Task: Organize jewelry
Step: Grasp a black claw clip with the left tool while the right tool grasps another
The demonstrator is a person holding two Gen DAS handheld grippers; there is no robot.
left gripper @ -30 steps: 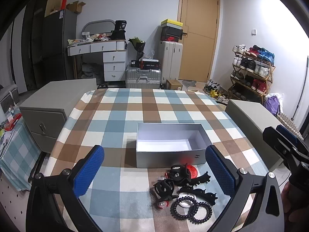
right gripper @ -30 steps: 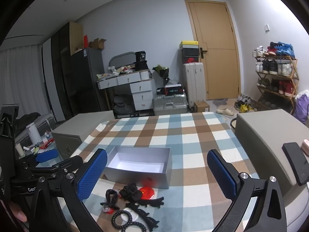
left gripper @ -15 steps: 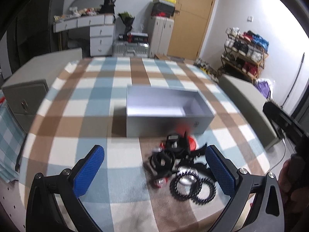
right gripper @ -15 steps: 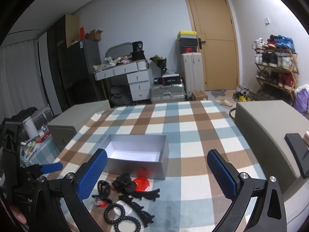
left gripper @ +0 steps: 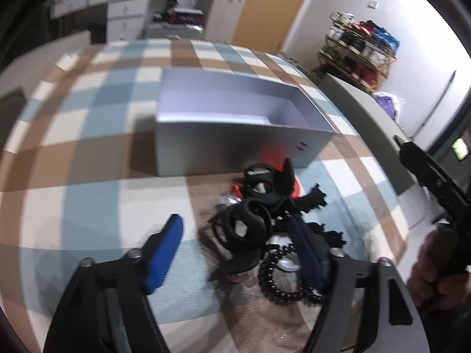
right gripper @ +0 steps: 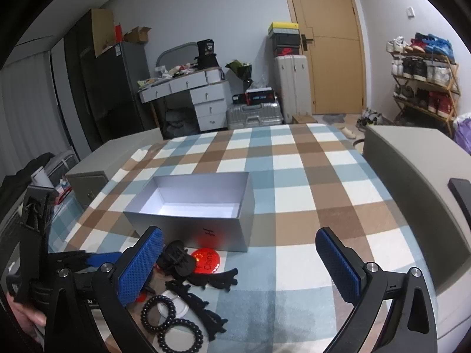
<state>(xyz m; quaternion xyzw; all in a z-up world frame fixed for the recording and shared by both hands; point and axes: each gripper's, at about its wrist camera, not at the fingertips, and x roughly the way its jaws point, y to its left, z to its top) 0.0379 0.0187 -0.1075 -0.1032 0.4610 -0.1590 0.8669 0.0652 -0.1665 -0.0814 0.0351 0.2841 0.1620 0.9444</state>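
An open grey box (left gripper: 235, 123) (right gripper: 194, 209) stands on the checked tablecloth. In front of it lies a pile of black hair clips (left gripper: 250, 226) (right gripper: 176, 260), black spiral hair ties (left gripper: 282, 282) (right gripper: 170, 323) and a red round badge (right gripper: 207, 260). My left gripper (left gripper: 238, 253) is open, low over the pile, its fingers on either side of a black claw clip. My right gripper (right gripper: 238, 261) is open and empty, above the table to the right of the pile.
Grey cabinets (right gripper: 412, 170) flank the table on both sides. A dark phone (right gripper: 460, 191) lies on the right cabinet. The checked cloth (right gripper: 294, 158) stretches behind the box. Desk, suitcases, door and shoe rack stand far behind.
My left gripper has dropped down and forward onto the pile, and its fingers have narrowed around the black claw clip. My right gripper has lowered slightly.
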